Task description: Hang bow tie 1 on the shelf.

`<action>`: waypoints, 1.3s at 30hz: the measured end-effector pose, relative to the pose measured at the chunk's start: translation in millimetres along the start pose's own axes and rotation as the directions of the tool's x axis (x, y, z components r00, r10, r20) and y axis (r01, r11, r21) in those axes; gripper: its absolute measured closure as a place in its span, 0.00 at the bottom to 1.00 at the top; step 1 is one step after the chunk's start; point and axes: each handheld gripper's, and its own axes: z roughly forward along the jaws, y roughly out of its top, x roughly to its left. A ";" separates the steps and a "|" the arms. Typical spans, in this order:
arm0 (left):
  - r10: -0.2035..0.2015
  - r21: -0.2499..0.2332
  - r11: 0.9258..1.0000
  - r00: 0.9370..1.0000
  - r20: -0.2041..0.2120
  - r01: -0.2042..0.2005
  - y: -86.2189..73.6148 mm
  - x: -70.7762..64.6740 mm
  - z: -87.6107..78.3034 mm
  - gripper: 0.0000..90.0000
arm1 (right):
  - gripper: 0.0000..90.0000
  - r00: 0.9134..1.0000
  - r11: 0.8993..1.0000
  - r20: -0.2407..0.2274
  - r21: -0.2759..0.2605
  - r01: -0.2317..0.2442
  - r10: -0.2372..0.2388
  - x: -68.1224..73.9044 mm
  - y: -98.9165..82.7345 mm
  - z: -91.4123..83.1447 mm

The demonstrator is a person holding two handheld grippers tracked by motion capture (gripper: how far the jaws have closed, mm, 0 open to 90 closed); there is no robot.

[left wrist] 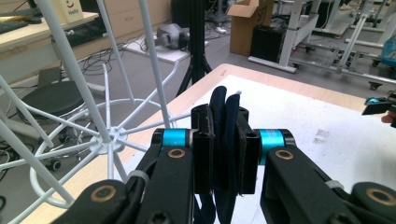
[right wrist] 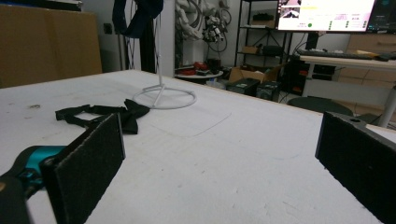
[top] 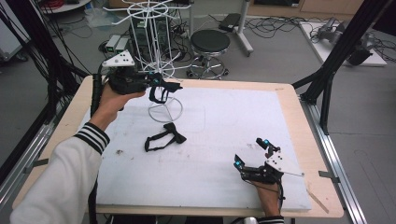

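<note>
At the left, a dark bow tie (top: 159, 93) is being clamped in the left gripper (top: 163, 86) beside the white wire rack (top: 156, 51), apparently for hanging. A second bow tie (top: 164, 136) is lying mid-table, perhaps awaiting its turn. At the right, the right gripper (top: 252, 154) is being rested on the table (top: 289, 112), jaws spread and empty.

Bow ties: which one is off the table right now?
The bow tie in the left gripper, clamped between its jaws beside the white wire rack. The other bow tie lies flat on the white mat.

Black fabric bow tie w/ strap (right wrist: 105, 115) lies flat just beside white wire stand's round base ring (right wrist: 164, 99); right gripper (right wrist: 219, 154) jaws wide apart, nothing btwn.
</note>
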 end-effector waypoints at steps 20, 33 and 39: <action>-0.067 -0.071 0.995 0.997 -0.041 0.064 4.4 -4.2 -9.0 0.19 | 0.01 1.000 1.000 0.021 0.009 0.019 -0.019 1.1 -10.3 0.8; -0.020 -0.201 0.980 0.999 -0.050 0.010 -12.6 -27.7 -39.3 0.15 | 0.01 0.999 1.000 0.030 -0.005 0.023 -0.023 0.7 -11.0 0.0; 0.008 -0.224 0.974 0.998 -0.062 -0.022 -27.6 -33.1 -53.4 0.15 | 0.01 0.999 1.000 0.031 -0.007 0.006 -0.006 0.2 -11.3 -0.6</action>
